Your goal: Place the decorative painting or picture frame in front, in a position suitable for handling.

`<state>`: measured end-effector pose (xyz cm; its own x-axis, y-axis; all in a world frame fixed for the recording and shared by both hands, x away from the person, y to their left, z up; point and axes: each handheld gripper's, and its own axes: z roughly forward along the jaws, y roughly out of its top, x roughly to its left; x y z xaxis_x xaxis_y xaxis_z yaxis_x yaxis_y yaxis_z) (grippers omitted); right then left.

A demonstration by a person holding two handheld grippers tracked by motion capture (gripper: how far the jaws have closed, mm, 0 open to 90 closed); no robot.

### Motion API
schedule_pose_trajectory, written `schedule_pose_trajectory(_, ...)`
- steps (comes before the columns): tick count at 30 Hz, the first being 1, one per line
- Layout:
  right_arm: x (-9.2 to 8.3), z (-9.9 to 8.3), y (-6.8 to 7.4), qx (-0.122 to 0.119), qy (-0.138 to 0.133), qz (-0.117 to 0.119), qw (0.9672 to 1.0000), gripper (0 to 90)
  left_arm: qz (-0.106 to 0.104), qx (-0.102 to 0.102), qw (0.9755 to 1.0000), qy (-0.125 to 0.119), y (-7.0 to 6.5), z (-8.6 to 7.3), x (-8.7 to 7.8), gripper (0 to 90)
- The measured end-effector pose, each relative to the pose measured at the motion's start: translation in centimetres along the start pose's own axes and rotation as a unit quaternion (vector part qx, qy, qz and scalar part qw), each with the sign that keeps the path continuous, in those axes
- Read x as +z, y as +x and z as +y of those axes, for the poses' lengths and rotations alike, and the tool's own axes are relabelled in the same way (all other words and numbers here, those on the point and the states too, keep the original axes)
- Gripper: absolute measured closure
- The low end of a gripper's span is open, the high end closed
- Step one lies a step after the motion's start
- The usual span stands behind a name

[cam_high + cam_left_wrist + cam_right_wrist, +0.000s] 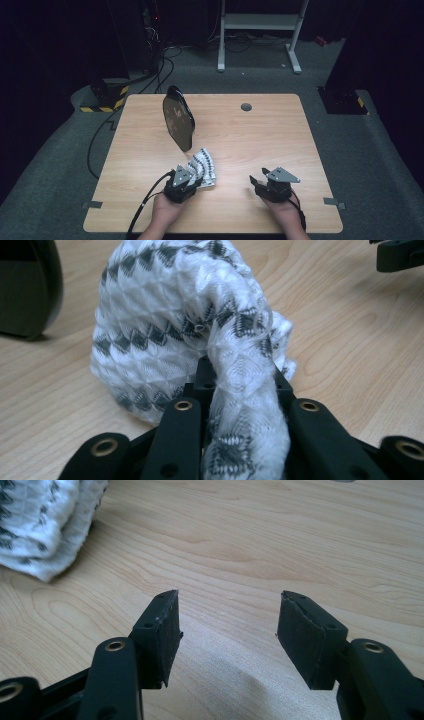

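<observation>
A white cloth with a grey diamond pattern lies bunched on the wooden table, near its front edge. My left gripper is shut on a twisted fold of that cloth, which runs back between its jaws while the rest mounds in front. My right gripper rests to the right of the cloth, apart from it. In the right gripper view its jaws stand open over bare wood with nothing between them, and the cloth's edge sits at the upper left.
A black oval dish stands on edge just behind the cloth, dark at the left. A grey cable hole is at the table's back. Tape marks sit at the front corners. Cables and a white stand lie beyond.
</observation>
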<state>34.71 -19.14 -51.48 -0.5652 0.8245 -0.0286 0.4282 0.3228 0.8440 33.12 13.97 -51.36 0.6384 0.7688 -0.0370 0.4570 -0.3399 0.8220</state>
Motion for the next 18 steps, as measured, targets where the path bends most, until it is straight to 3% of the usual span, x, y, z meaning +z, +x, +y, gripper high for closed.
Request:
schedule_pose_trajectory(5, 0.2, 0.0, 0.1, -0.001, 0.003, 0.002, 1.0, 42.2, -0.008, -0.001, 0.9999, 0.007, -0.1, -0.2, 0.6, 67.8)
schedule_pose_trajectory(6, 0.3, 0.0, 0.2, -0.002, 0.004, 0.002, 1.0, 42.2, -0.01, -0.001, 0.9999, 0.006, -0.2, -0.2, 0.6, 57.4)
schedule_pose_trajectory(8, 0.3, 0.0, 0.2, -0.003, 0.005, 0.003, 1.0, 42.2, -0.017, -0.004, 0.9998, 0.002, -0.3, -0.2, 0.4, 46.2)
schedule_pose_trajectory(9, 0.3, 0.0, 0.2, -0.003, 0.005, 0.003, 1.0, 42.2, -0.019, -0.007, 0.9998, 0.0, -0.3, -0.1, 0.2, 46.2)
schedule_pose_trajectory(10, 0.3, 0.0, 0.3, -0.003, 0.005, 0.003, 1.0, 42.1, -0.021, -0.012, 0.9997, -0.001, -0.3, 0.0, 0.0, 34.6)
schedule_pose_trajectory(11, 0.3, 0.0, 0.3, -0.003, 0.005, 0.003, 1.0, 42.1, -0.025, -0.016, 0.9995, -0.003, -0.2, 0.1, -0.2, 34.6)
schedule_pose_trajectory(12, 0.3, 0.0, 0.4, -0.003, 0.004, 0.004, 1.0, 41.9, -0.021, -0.02, 0.9995, -0.012, -0.2, 0.1, -1.0, 28.5)
schedule_pose_trajectory(14, 0.2, 0.0, 0.4, -0.002, 0.001, 0.007, 1.0, 41.4, -0.018, -0.022, 0.9995, -0.017, -0.1, 0.2, -1.5, 25.3)
schedule_pose_trajectory(16, 0.1, 0.1, 0.5, 0.001, -0.003, 0.012, 0.9999, 40.9, -0.034, -0.046, 0.9975, -0.042, 0.6, 0.2, -3.1, 25.0)
schedule_pose_trajectory(17, 0.1, 0.2, 0.5, 0.0, -0.006, 0.013, 0.9999, 40.5, -0.034, -0.046, 0.9975, -0.042, 0.6, 0.2, -3.1, 25.3)
schedule_pose_trajectory(18, 0.0, 0.3, 0.7, -0.001, -0.008, 0.015, 0.9999, 40.0, -0.04, -0.054, 0.9963, -0.053, 1.4, 0.0, -4.2, 25.5)
